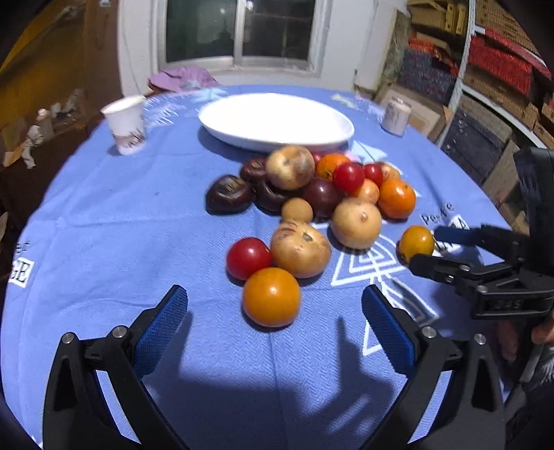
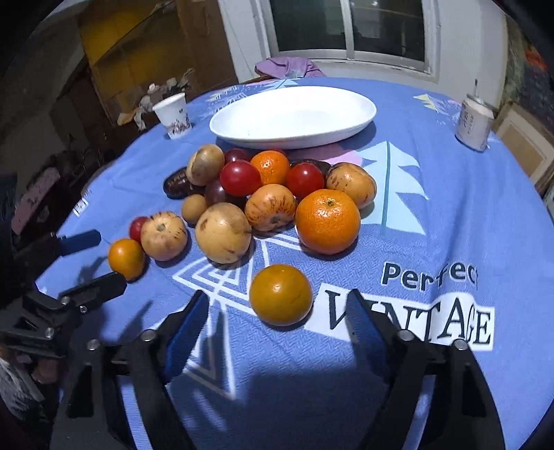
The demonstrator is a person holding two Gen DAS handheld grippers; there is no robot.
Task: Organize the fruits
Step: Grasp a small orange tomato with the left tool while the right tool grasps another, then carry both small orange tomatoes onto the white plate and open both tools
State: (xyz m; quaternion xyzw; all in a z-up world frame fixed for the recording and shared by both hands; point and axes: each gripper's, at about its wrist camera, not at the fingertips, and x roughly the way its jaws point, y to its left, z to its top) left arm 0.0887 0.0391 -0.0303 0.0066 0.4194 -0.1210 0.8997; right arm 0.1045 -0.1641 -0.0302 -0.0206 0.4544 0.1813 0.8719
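Two handheld grippers hover over a blue-clothed table (image 2: 450,214), both spread wide with nothing clasped. The left gripper (image 1: 275,313) frames an orange tomato (image 1: 271,297) that sits just beyond its blue pads, untouched. The right gripper (image 2: 277,311) likewise brackets a second orange tomato (image 2: 280,294), its pads clear of the skin. The lower arms of both tools run off the bottom edge. Behind lies the fruit heap (image 1: 311,194): tan pears, red tomatoes, tangerines and dark purple fruits half buried beneath the others, their kind hard to tell. Farther back stands an empty white oval dish (image 2: 294,117), flanked by a paper cup (image 2: 173,116) and a pale can (image 2: 474,121) whose label is unreadable. The window (image 1: 239,31) beyond is dark.
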